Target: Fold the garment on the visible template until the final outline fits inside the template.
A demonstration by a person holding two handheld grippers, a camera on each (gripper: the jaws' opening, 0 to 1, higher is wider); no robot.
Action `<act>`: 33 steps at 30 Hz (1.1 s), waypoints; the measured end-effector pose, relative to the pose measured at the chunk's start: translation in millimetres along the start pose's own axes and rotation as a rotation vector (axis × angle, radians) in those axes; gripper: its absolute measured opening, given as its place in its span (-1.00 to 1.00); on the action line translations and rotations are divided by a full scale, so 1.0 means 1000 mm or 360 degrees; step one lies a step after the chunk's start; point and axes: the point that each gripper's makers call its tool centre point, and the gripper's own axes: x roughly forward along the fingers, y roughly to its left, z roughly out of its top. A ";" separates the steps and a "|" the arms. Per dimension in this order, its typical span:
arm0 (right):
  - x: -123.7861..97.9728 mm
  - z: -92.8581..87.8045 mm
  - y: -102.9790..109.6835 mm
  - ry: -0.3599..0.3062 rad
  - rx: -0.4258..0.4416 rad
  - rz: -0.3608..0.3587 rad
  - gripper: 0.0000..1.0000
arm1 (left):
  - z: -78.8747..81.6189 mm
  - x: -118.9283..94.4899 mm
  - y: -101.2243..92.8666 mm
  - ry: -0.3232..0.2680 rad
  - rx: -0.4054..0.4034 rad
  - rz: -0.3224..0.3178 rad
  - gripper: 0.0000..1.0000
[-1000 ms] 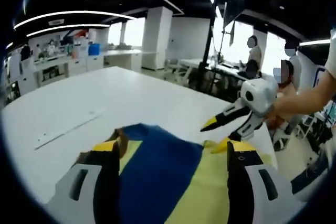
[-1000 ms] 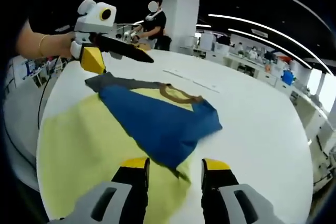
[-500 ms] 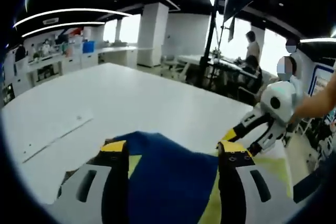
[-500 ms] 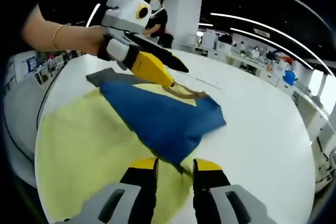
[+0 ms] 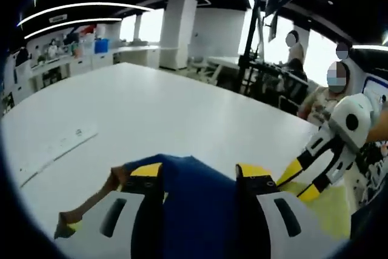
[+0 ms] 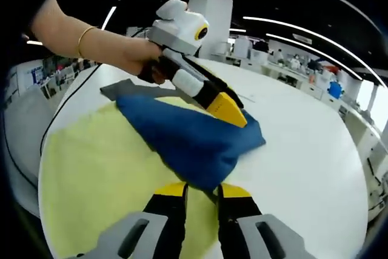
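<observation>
The blue garment (image 6: 188,137) lies folded over on the yellow template (image 6: 91,162), with a grey part (image 6: 121,89) at its far end. My right gripper (image 6: 202,190) has its jaws nearly together on the garment's near corner. A hand holds my left gripper (image 6: 225,102) low over the garment's far edge. In the left gripper view the blue cloth (image 5: 197,195) fills the gap of my left gripper (image 5: 200,171), whose jaws stand part-way apart. The brown collar (image 5: 91,204) hangs at the left. The right gripper (image 5: 315,168) and the template (image 5: 324,210) show at the right.
The garment and template rest on a large white table (image 5: 151,107) with wide bare room beyond. A long white strip (image 5: 57,147) lies on it at the left. People sit past the far edge (image 5: 330,89). A cable (image 6: 57,119) hangs off the table's left side.
My left gripper has come down onto the garment's far edge and its jaws have narrowed. My right gripper's jaws have closed in on the near corner.
</observation>
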 end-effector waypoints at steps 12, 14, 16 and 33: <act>0.004 0.001 -0.002 -0.0012 -0.0022 -0.0031 -0.74 | -0.017 0.025 0.002 0.0151 0.0057 -0.0027 -0.43; 0.004 0.001 -0.002 -0.0016 -0.0014 -0.0036 -0.75 | -0.020 0.028 0.001 0.0174 0.0095 -0.0036 -0.46; 0.004 0.001 -0.002 -0.0022 -0.0004 -0.0038 -0.75 | -0.020 0.031 0.000 0.0181 0.0099 -0.0057 -0.54; 0.009 -0.006 0.000 0.0037 -0.0110 -0.0062 -0.76 | -0.022 0.048 0.005 0.0318 0.0256 -0.0072 -0.84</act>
